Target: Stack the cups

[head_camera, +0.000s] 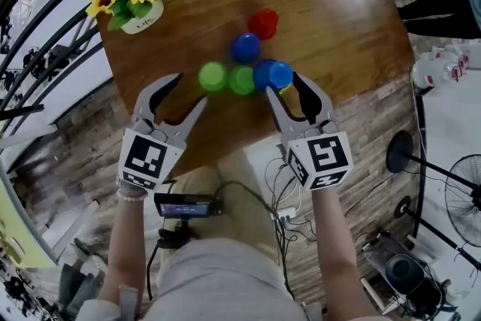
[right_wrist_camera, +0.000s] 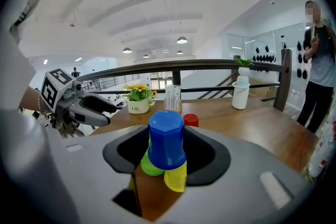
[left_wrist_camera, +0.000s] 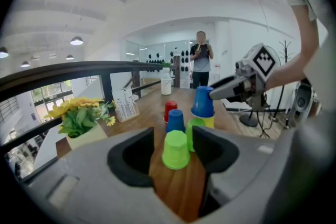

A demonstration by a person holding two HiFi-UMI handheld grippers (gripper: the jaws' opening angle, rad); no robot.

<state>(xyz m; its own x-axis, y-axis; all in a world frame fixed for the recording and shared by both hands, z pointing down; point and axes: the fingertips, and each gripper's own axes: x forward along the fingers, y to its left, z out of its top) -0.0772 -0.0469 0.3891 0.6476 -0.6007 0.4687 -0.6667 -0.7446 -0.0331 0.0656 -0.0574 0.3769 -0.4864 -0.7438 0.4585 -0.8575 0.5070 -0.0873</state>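
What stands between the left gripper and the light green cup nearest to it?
Nothing visible does. The left gripper has its jaws apart, and the light green cup stands upside down just ahead of them, with only bare table between. The second green cup stands behind it, to the right.

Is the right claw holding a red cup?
No, the right claw grips a blue cup, while the red cup stands farther back on the table.
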